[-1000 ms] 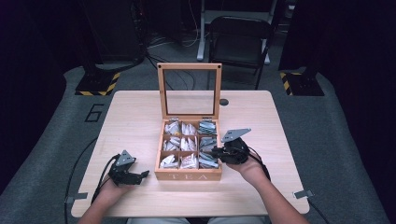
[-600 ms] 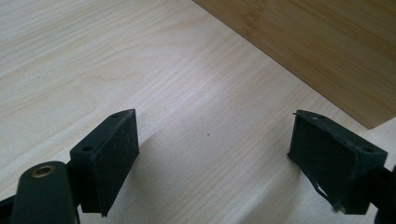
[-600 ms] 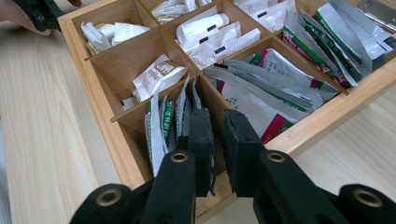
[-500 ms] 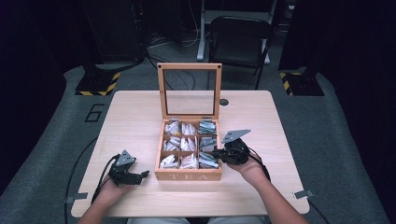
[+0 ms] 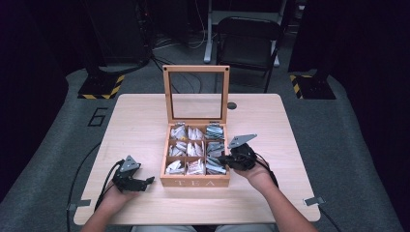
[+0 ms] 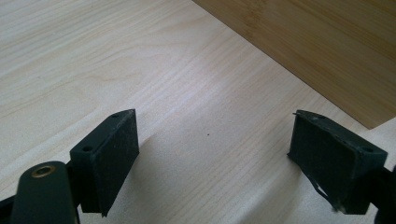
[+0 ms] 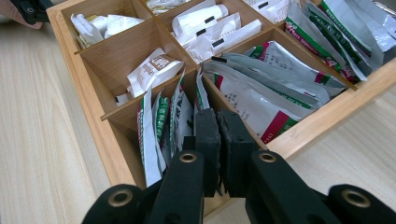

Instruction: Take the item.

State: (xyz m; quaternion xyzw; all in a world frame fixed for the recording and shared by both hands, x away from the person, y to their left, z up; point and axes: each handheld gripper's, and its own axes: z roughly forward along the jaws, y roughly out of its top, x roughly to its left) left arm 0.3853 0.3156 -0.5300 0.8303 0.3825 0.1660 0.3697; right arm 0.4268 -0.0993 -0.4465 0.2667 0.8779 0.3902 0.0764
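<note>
So far we have the right gripper (image 7: 218,122) pinched nearly shut on a packet's (image 7: 200,95) edge in the box (image 5: 194,182), nothing lifted out yet; left gripper (image 6: 212,149) idles wide open on the table (image 6: 93,56).

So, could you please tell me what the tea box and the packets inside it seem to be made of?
Tea box: apparently light wood or bamboo, smooth matte finish with visible grain.
Packets: some look like glossy silver foil or plastic that catches the light; others look like matte white paper.
</note>
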